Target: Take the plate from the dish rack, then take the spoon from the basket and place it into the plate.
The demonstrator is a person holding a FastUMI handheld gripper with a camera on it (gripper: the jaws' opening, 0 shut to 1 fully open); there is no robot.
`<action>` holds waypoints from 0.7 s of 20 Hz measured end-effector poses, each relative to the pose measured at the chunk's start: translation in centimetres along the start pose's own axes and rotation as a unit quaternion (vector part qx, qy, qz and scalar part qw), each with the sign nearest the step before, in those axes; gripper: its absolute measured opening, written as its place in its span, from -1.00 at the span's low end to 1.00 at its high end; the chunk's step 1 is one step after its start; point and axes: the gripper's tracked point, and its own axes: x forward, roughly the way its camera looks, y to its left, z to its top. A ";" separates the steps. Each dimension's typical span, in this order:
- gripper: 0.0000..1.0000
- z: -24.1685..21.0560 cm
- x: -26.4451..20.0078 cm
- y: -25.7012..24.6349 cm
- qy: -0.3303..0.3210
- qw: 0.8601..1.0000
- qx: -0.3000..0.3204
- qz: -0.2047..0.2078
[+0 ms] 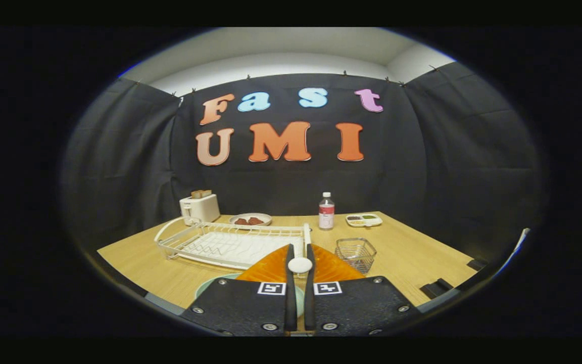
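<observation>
Both fingers pinch the white spoon over the orange plate just beneath them; let go crookedly and, I'd guess, it skids off onto the table.

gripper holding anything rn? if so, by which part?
Yes: the gripper is shut on the white spoon, its fingers pinching it just below the rounded end, above the orange plate.

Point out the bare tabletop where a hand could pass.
Bare wood lies beside the wire basket on the far side from the dish rack, and between rack and bottle. Crowded near the gripper, shut on the spoon.
</observation>
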 end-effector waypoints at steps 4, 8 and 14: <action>-0.89 -1.6 -0.7 3.5 0.006 0.999 -0.007 0.035; -0.89 -3.9 -0.5 6.1 0.018 0.998 -0.022 0.060; -0.89 -6.5 0.7 8.1 0.028 0.996 -0.033 0.073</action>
